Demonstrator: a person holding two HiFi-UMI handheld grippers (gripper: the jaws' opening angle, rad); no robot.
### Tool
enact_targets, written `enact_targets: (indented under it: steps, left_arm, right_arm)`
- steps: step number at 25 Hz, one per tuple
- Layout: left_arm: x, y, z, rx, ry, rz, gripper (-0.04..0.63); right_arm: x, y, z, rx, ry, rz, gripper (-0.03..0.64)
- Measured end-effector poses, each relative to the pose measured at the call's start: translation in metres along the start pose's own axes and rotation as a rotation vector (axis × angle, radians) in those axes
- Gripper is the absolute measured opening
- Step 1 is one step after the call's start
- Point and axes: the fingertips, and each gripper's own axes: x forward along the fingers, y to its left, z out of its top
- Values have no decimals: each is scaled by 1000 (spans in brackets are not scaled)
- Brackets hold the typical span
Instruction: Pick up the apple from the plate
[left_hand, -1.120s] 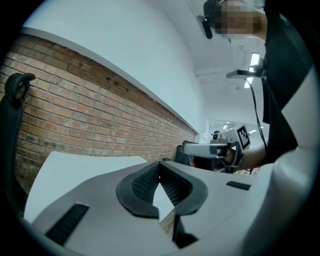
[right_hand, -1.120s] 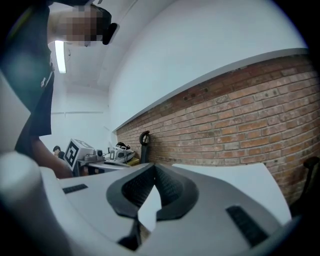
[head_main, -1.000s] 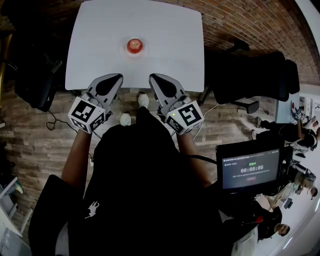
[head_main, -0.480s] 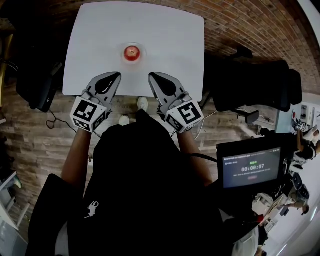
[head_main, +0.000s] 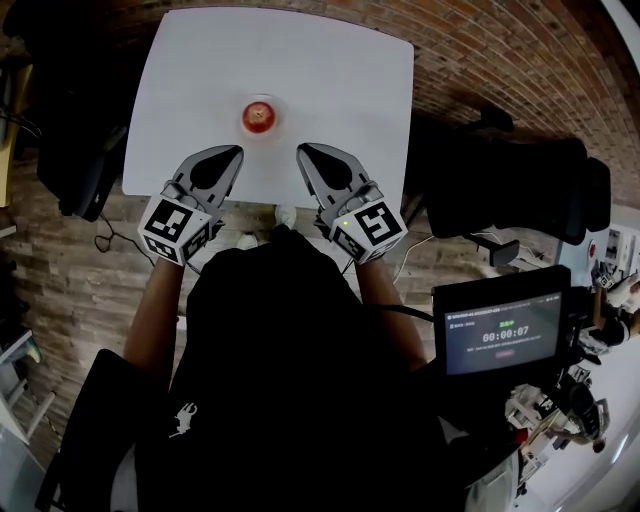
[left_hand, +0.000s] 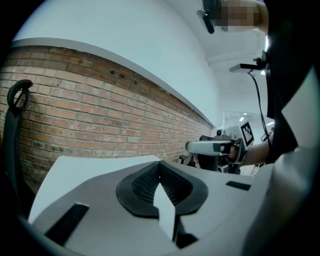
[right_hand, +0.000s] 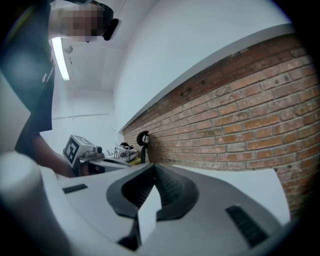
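My left gripper (head_main: 233, 152) and right gripper (head_main: 304, 152) both have jaws pinched together, nothing in them, mid-frame just below the apple (head_main: 259, 116) on its plate (head_main: 278, 108), white table (head_main: 340, 80).

**A lab set up in office quarters**

You are standing in a research lab housed in an office-style room. A brick wall (left_hand: 100, 115) runs behind a white table (head_main: 330, 90), with black office chairs (head_main: 510, 180) on either side and a strip light (right_hand: 63, 59) overhead. At your right a monitor (head_main: 503, 335) shows a timer, next to a cluttered worktop (head_main: 600, 460). Your left gripper (head_main: 237, 151) and right gripper (head_main: 301, 149) carry cubes with square markers.
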Motion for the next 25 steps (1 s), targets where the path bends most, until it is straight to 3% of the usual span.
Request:
enact_targets:
  steps: [11, 19, 25]
  left_arm:
    - [9, 1, 2, 14, -24, 87, 6]
    - [37, -13, -9, 0, 19, 135, 6]
    - [32, -14, -18, -10, 49, 147, 6]
  right_arm:
    - [2, -14, 4, 2, -5, 76, 5]
    - [-2, -46, -3, 0, 31, 130, 5]
    - [4, -37, -8, 5, 26, 165, 5]
